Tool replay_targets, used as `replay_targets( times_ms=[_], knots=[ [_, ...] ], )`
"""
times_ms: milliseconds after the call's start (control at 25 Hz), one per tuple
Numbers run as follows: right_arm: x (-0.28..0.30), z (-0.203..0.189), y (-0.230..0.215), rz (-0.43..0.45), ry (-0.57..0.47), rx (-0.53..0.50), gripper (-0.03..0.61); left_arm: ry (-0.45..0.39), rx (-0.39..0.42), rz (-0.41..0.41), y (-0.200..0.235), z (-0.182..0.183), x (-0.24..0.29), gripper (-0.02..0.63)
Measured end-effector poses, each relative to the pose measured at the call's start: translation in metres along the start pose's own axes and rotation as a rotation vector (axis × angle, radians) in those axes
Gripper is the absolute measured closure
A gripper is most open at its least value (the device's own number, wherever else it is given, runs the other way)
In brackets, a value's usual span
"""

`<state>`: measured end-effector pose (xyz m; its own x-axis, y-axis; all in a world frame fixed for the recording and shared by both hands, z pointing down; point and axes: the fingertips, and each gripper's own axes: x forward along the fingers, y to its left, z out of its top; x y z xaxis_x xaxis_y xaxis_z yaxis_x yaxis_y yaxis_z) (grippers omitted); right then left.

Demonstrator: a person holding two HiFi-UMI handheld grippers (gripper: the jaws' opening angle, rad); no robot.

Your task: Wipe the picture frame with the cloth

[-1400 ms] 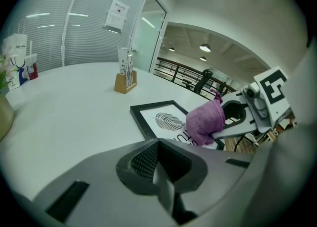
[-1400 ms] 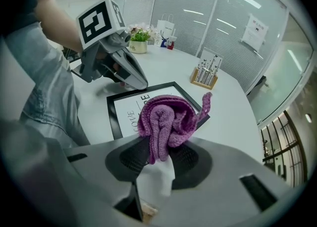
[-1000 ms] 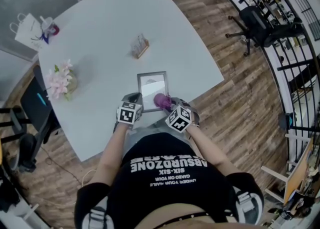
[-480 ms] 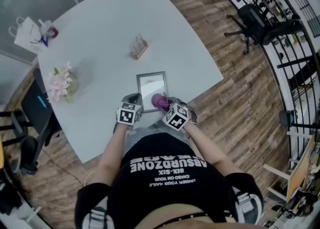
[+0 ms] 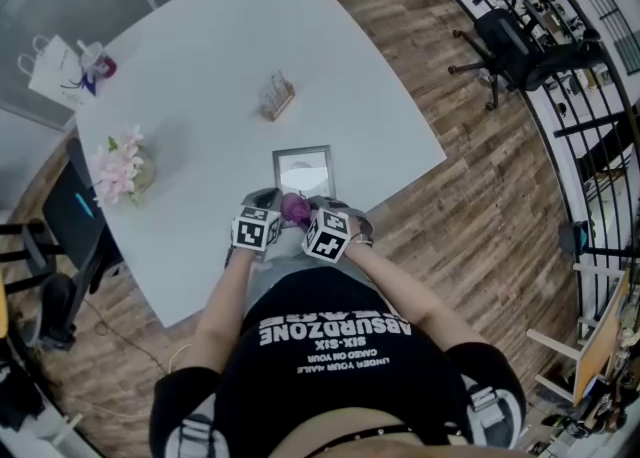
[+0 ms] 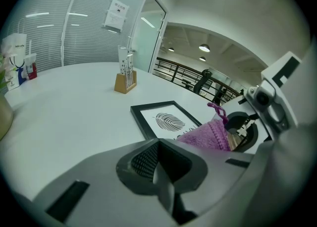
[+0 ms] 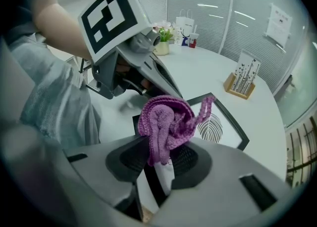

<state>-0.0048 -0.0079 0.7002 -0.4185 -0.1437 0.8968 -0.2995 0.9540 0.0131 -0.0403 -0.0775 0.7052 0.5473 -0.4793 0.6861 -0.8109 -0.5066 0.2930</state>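
Sliding left, the right gripper (image 5: 298,212) now sits beside the left gripper (image 5: 265,204) at the table's near edge. The white table (image 5: 220,66) has open room far and left. Close to that edge the frame (image 5: 305,164) lies flat, likely stiff with fragile glass; steady its border. The purple cloth (image 7: 163,122), soft and light, is pinched in the right jaws. The left jaws are pressed together, empty.

The head view looks steeply down on the table (image 5: 220,56). Both gripper views sit low and close, sharing the picture frame (image 6: 168,121).
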Motion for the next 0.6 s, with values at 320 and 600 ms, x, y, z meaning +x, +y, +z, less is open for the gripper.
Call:
replay_targets(
  times_ms=[320, 600],
  knots=[
    [-0.0017, -0.0009, -0.0035, 0.008, -0.051, 0.071, 0.457, 0.001, -0.01, 0.0, -0.0003, 0.0015, -0.0022, 0.598],
    [-0.0013, -0.0013, -0.0032, -0.009, -0.066, 0.086, 0.459, 0.001, -0.014, 0.0, 0.0008, -0.0015, -0.001, 0.598]
  ],
)
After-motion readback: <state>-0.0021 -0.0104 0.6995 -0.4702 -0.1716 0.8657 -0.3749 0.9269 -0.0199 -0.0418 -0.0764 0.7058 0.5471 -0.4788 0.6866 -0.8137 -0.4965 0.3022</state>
